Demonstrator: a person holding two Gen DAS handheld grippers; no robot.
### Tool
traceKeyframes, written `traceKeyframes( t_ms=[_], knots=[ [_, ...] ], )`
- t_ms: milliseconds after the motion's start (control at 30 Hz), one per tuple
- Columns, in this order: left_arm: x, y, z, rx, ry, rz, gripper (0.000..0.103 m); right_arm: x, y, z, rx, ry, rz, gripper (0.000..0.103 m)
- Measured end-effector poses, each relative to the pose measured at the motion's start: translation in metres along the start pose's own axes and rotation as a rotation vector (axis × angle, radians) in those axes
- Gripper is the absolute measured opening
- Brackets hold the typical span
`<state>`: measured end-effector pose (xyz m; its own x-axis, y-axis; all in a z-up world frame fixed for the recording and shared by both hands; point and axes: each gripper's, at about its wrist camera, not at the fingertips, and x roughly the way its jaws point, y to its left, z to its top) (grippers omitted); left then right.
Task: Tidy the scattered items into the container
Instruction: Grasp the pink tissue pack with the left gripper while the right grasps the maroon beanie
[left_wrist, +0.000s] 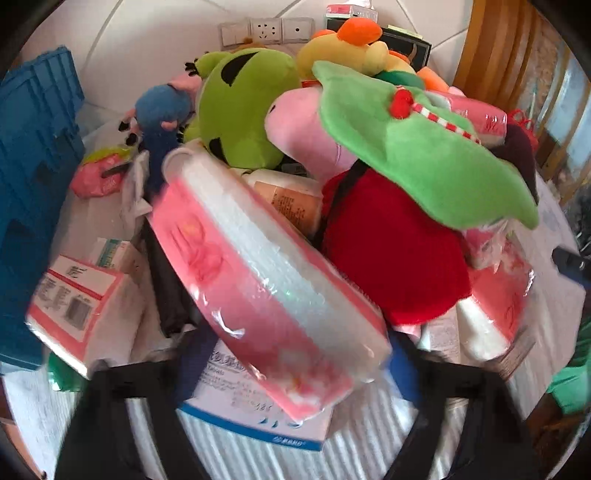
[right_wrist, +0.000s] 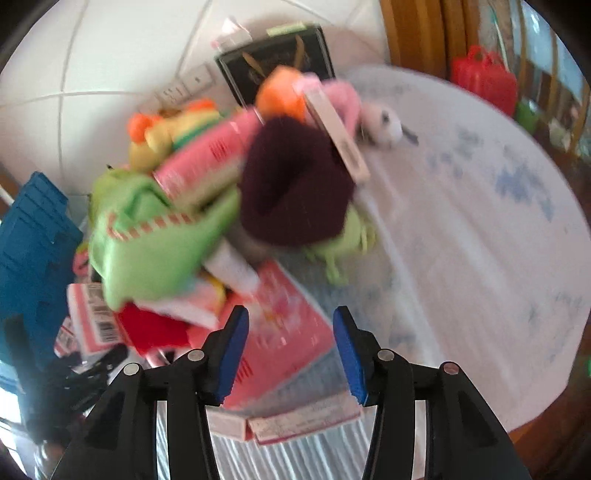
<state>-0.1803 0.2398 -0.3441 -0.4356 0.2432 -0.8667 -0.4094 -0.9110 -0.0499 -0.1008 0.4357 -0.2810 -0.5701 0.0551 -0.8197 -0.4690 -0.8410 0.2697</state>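
Observation:
My left gripper (left_wrist: 291, 369) is shut on a pink-and-white tissue pack (left_wrist: 266, 291), held slanted above a white ribbed container (left_wrist: 351, 435). The container is heaped with items: a red plush with a green hat (left_wrist: 399, 206), a green frog plush (left_wrist: 243, 107), a yellow-orange plush (left_wrist: 354, 48) and a blue-white box (left_wrist: 251, 406). My right gripper (right_wrist: 291, 354) is open and empty above a pink tissue pack (right_wrist: 291, 332) at the container's corner. A maroon knit hat (right_wrist: 295, 181) tops the pile in the right wrist view.
A blue crate (left_wrist: 33, 177) stands at the left, also in the right wrist view (right_wrist: 33, 251). A pink-white tissue box (left_wrist: 77, 306) lies beside the container. A white-and-blue tablecloth (right_wrist: 480, 221) stretches to the right. A black box (right_wrist: 273, 62) leans against the tiled wall.

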Motion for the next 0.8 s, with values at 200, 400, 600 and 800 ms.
traceKeyframes(
  t_ms=[200,400,600,800],
  knots=[
    [-0.024,0.004,0.008,-0.068,-0.082,0.078,0.062,0.002,-0.010,0.045,-0.030,-0.055,-0.019,0.047],
    [-0.085,-0.037,0.037,-0.139,-0.244,0.193,0.062,0.042,-0.004,0.091,-0.131,-0.006,0.101,0.089],
    [-0.094,-0.099,0.064,-0.143,-0.281,0.187,0.062,0.096,-0.019,0.101,-0.164,0.136,0.139,0.013],
    [-0.054,-0.141,0.077,-0.085,-0.216,0.203,0.062,0.106,-0.019,0.101,-0.234,0.170,0.175,0.012]
  ],
)
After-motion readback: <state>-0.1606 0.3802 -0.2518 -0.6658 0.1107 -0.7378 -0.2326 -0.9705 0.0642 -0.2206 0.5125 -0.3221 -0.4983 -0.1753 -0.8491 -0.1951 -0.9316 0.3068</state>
